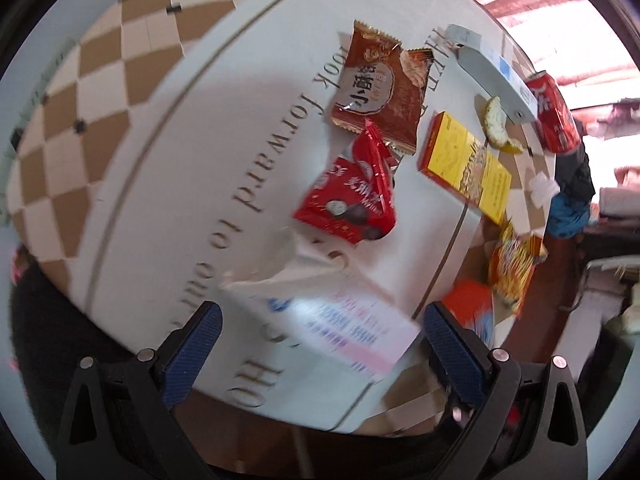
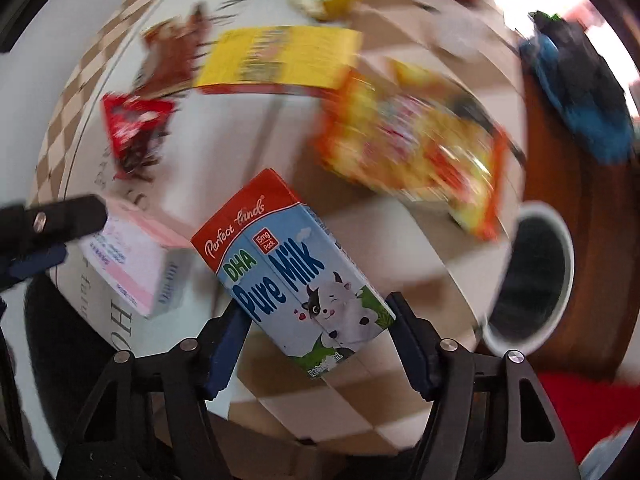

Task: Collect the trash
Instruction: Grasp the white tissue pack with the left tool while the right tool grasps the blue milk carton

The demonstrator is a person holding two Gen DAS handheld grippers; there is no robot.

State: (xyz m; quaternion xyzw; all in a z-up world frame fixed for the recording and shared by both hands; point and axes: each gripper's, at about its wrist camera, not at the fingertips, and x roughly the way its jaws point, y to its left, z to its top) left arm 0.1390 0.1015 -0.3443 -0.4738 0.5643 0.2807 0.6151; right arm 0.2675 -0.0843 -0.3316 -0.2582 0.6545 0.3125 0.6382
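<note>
My right gripper (image 2: 320, 340) is shut on a blue-and-red "Pure Milk" carton (image 2: 296, 272), held tilted above the table edge. A white-rimmed bin (image 2: 568, 264) with a dark inside stands on the floor to its right. My left gripper (image 1: 320, 344) is open and hovers over a pink-and-white tissue pack (image 1: 344, 328), which lies between the fingers with a white tissue (image 1: 296, 264) sticking out. Beyond lie a red wrapper (image 1: 352, 196), a brown snack wrapper (image 1: 376, 88), a yellow box (image 1: 464, 160) and an orange noodle bag (image 1: 512, 272).
The round white cloth with lettering (image 1: 240, 184) lies on a checkered table. At its far edge are a fruit peel (image 1: 496, 124), a red can (image 1: 554, 112), a grey-white box (image 1: 492, 76) and a crumpled paper (image 1: 542, 188). Blue-black fabric (image 2: 580, 92) lies on the wooden floor.
</note>
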